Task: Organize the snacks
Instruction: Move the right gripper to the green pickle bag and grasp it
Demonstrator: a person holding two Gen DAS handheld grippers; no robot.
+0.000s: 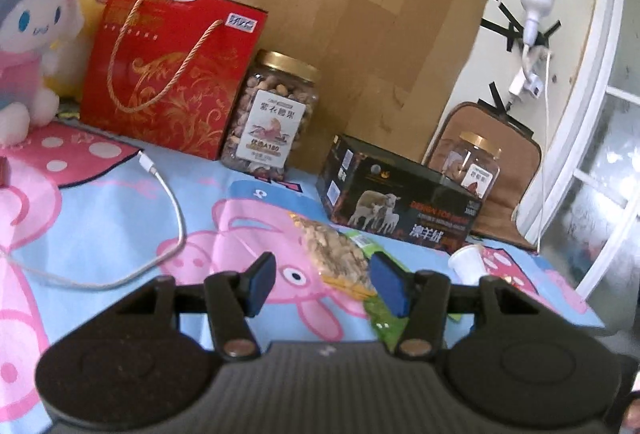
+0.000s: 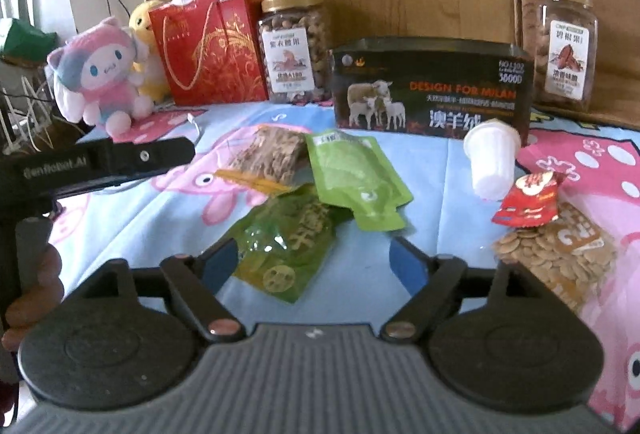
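My left gripper (image 1: 326,284) stands open just above the cartoon-print cloth (image 1: 120,202). A clear bag of pale nuts (image 1: 336,254) lies right beyond its blue pads (image 1: 390,286), untouched. A green packet (image 1: 382,316) shows under the right pad. My right gripper (image 2: 314,266) is wide open over a see-through green snack packet (image 2: 284,250) that lies flat between its fingers; neither pad presses on it. Past it lie a green pouch (image 2: 352,174), a bag of brown strips (image 2: 272,154), a white cup (image 2: 490,158), a red packet (image 2: 528,202) and a seed bag (image 2: 560,258).
Along the back stand a red gift bag (image 2: 212,42), two nut jars (image 2: 294,50) (image 2: 564,42), a black sheep-print box (image 2: 432,86) and plush toys (image 2: 100,74). A white cable (image 1: 172,218) loops on the cloth at the left. A hand (image 2: 36,294) holds the other tool's black housing (image 2: 100,162).
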